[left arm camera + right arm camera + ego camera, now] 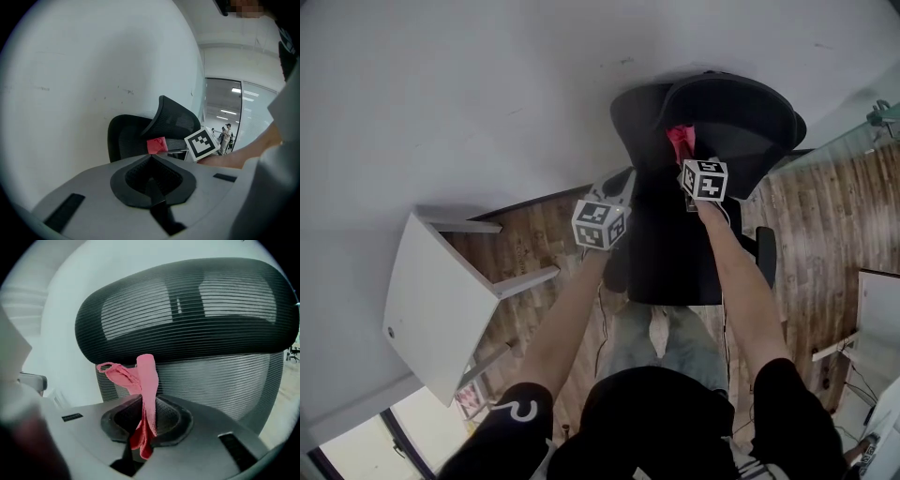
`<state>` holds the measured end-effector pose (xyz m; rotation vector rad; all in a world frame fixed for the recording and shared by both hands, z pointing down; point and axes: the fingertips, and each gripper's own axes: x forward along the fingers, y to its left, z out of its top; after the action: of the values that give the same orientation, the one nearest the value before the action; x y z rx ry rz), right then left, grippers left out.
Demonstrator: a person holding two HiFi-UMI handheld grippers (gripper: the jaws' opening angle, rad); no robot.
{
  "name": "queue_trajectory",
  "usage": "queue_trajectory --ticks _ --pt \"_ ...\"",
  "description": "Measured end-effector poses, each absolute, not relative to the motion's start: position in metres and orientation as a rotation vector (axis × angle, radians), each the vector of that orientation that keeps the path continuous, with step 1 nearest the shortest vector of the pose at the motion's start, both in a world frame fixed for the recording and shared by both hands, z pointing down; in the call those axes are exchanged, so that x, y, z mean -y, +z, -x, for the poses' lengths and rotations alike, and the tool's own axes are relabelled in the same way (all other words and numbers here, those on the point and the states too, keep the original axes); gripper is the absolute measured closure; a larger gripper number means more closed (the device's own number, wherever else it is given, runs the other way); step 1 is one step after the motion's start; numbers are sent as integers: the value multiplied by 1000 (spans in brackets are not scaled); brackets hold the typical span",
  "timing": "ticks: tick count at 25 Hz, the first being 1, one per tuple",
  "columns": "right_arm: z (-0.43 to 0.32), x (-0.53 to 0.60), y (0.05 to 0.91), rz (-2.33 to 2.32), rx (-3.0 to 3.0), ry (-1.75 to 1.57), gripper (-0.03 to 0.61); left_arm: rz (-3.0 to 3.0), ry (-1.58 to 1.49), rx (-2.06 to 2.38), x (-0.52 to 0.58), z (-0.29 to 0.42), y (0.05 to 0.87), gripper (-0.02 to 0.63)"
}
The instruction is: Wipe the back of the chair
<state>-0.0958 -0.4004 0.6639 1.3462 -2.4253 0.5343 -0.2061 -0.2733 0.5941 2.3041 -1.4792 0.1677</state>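
The right gripper (144, 425) pinches a pink cloth (146, 380) near the chair back (201, 376). The left gripper (152, 183), jaws together on nothing, hangs to its left.

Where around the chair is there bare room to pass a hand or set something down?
Bare wood floor lies between the white table and the chair, and again between the chair and the white desk at right. Crowded at the chair's back: the right gripper, shut on the pink cloth, the left gripper beside it, and the wall close behind.
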Motion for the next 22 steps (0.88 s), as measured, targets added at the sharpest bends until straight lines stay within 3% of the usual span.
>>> queue_trajectory --ticks 22 --pt "-101 425 666 -1626 2280 648 512 -2385 178 1339 296 88 572 589"
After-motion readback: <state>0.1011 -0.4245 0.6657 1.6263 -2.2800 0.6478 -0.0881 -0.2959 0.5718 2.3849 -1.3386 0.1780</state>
